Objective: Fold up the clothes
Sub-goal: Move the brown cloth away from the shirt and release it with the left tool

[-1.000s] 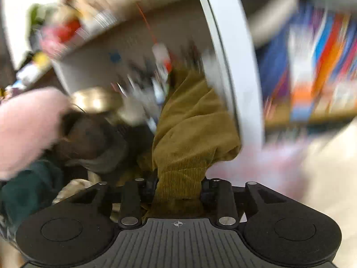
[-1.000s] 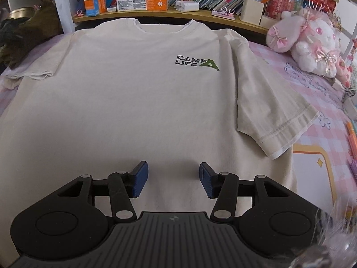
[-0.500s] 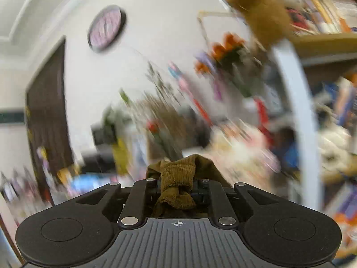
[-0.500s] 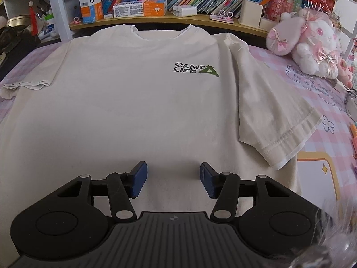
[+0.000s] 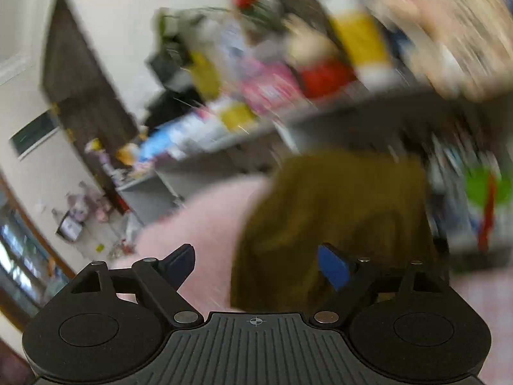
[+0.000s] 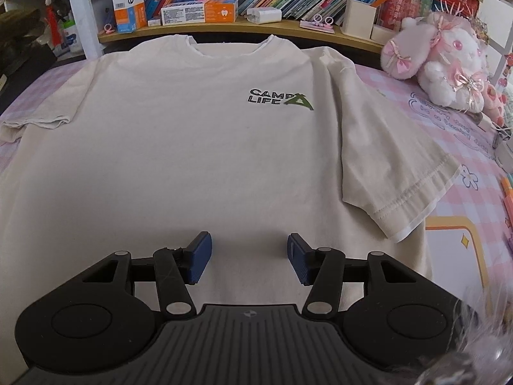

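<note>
A beige T-shirt with a "CAMP LIFE" print lies spread flat, front up, on the pink checked cover. Its collar is far from me and both sleeves are out. My right gripper hovers open over the shirt's lower part, with nothing between its blue pads. The left wrist view is heavily blurred. There my left gripper has its jaws opening wide. An olive-brown garment sits just beyond the fingers, and the pads do not press on it.
A wooden shelf with books and boxes runs behind the shirt's collar. A white and pink plush rabbit sits at the right. Something pink and fluffy lies beside the olive garment, with cluttered shelves behind it.
My left gripper swung around with the olive garment pinched in it, then opened and let it go. The right gripper and the T-shirt have not moved.
</note>
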`<action>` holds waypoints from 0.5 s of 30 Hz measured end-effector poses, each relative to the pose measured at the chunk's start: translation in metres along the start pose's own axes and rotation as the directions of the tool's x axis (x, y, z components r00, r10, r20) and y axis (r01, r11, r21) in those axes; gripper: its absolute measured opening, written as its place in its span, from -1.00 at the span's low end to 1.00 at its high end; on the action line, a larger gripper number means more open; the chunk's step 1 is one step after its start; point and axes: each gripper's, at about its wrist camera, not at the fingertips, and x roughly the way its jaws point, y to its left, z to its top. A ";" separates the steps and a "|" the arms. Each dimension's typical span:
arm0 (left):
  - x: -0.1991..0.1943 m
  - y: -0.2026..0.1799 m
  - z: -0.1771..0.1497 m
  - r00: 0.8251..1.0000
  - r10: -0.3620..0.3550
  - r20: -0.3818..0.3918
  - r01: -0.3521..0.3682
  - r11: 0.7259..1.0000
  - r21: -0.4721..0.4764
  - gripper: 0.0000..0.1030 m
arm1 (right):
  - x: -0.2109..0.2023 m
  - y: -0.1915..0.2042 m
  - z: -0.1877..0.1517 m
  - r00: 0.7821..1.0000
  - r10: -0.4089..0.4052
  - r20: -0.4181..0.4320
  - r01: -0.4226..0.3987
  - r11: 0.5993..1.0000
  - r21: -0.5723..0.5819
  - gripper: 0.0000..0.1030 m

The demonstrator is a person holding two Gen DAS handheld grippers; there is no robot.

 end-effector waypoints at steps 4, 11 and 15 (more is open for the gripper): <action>-0.014 -0.017 -0.022 0.997 -0.063 0.034 0.065 0.997 -0.039 0.68 | 0.000 0.002 0.002 1.000 -0.005 -0.007 0.005 1.000 -0.020 -0.04; -0.088 -0.079 -0.088 0.890 -0.435 0.137 0.455 0.872 -0.182 0.68 | -0.001 0.003 0.000 1.000 -0.007 -0.006 0.007 1.000 -0.010 -0.04; -0.149 -0.188 -0.133 0.762 -0.644 0.067 0.637 0.765 0.094 0.68 | -0.002 0.002 -0.002 1.000 -0.005 -0.002 0.005 1.000 -0.003 -0.04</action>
